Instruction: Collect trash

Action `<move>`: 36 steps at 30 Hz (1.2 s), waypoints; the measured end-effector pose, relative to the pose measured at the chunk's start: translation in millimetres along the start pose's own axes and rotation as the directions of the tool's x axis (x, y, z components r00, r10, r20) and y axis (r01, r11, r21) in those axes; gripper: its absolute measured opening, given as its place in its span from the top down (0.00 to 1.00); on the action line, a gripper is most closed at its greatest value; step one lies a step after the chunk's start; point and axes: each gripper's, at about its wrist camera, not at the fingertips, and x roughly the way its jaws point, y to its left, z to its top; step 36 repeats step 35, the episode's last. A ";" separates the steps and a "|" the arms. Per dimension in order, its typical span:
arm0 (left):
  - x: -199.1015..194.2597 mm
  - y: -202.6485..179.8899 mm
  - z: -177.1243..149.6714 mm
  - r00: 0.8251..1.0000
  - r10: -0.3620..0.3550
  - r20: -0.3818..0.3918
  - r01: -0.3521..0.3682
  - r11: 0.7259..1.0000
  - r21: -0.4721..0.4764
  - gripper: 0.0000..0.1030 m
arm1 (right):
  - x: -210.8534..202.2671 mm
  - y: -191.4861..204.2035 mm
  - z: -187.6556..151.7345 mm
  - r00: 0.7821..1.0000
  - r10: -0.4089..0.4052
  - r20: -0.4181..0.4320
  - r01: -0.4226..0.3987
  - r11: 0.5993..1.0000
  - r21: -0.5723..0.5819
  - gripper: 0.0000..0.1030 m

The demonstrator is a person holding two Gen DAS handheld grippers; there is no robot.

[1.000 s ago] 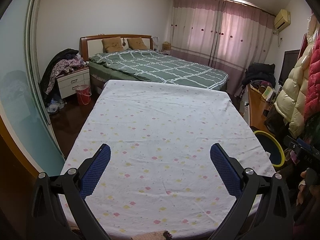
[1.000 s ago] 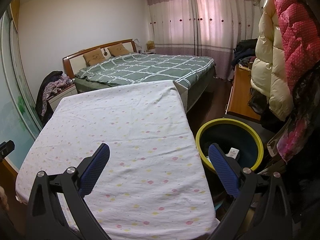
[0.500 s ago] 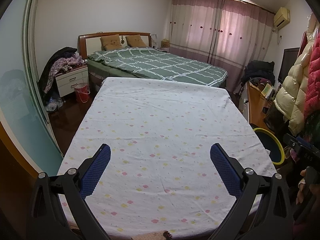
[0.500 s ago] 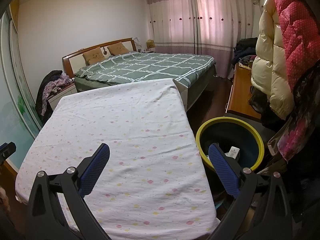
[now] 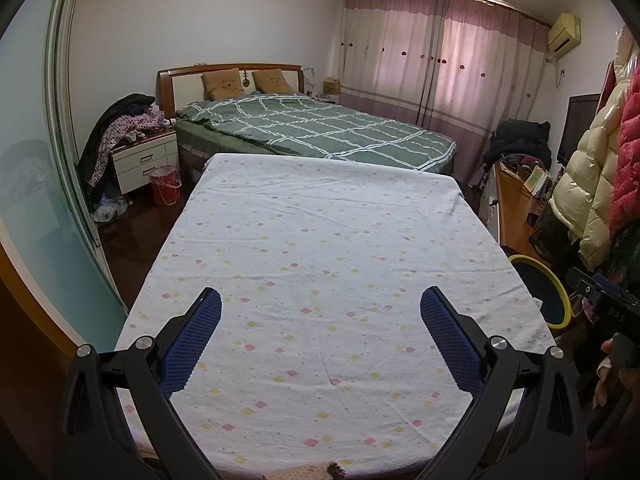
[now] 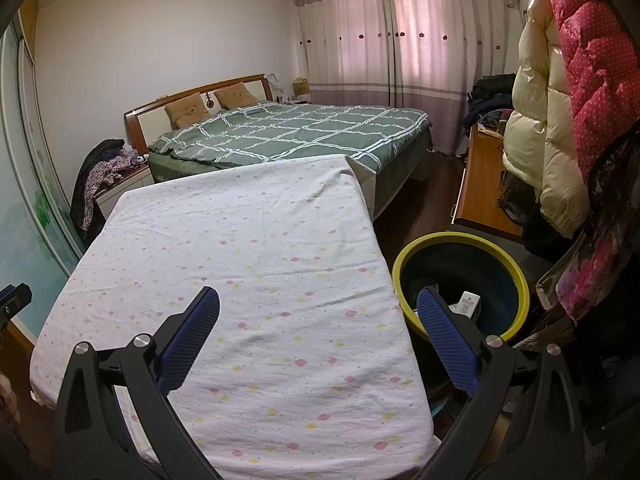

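Left wrist view: the left gripper [image 5: 320,332], its blue-padded fingers [image 5: 192,338] spread wide and holding nothing, hovers over the near end of a table covered by a white flower-print sheet [image 5: 320,248]. Beyond the table stands a bed with a green checked quilt [image 5: 320,128]; a white nightstand [image 5: 144,158] piled with clothes and a red bucket [image 5: 165,185] stand to its left. At the table's right edge shows part of a yellow-rimmed trash bin [image 5: 548,288], and further right a dark part of the other gripper and some fingers of the person's hand [image 5: 606,372].

Right wrist view: the right gripper [image 6: 318,334], jaws likewise wide apart and empty, hangs over the sheet's right side. The trash bin [image 6: 460,238] stands just beside the table; inside it lies a small white item [image 6: 468,304], possibly a printed carton, though too small to identify. Puffer coats, cream [image 6: 540,128] and red [image 6: 592,56], hang at right.
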 end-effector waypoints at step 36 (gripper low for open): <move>127.8 10.4 47.6 0.993 0.050 -0.103 -0.046 0.998 0.037 0.05 | 93.4 23.9 27.7 0.989 0.097 -0.113 -0.100 0.995 -0.026 0.07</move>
